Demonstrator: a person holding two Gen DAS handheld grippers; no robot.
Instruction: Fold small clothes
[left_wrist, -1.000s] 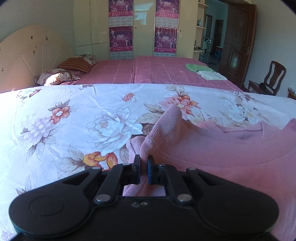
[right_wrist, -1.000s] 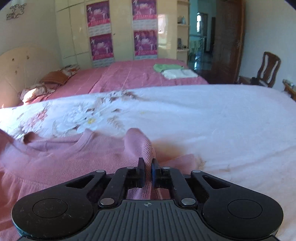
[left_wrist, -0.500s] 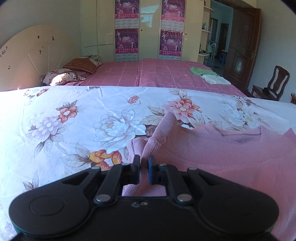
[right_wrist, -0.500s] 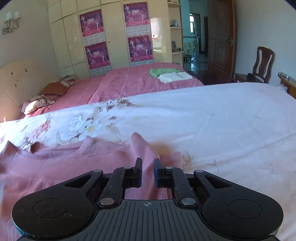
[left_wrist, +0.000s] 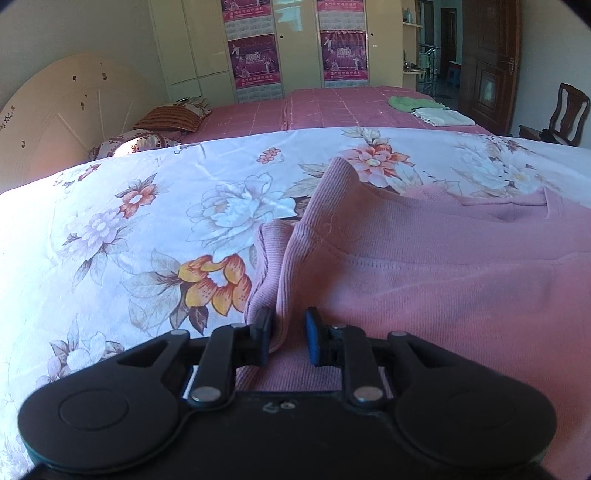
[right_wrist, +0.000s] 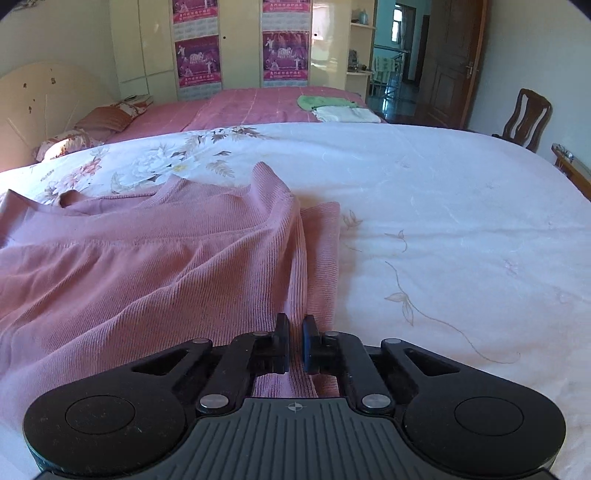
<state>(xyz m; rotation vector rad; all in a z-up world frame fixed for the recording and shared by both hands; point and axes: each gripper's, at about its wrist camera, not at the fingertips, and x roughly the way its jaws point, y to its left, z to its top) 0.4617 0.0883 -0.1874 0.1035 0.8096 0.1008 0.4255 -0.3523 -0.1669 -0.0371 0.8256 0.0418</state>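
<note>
**Left claw letting go of the pink top**

Loosening since the earlier frame, the left gripper (left_wrist: 287, 341) is opening narrowly around the pink sweater (left_wrist: 424, 266), whose ridge is running straight ahead. Right gripper (right_wrist: 295, 343) is pinching the opposite edge; both are equally near.

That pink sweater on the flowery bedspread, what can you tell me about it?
The pink sweater is a fine ribbed knit with a round neckline, spread rumpled on the floral bedspread. Both side edges are gathered into raised folds. The left hand-held gripper has just been opening, its jaws loosely around one fold. The right hand-held gripper is shut on the other fold.
</note>
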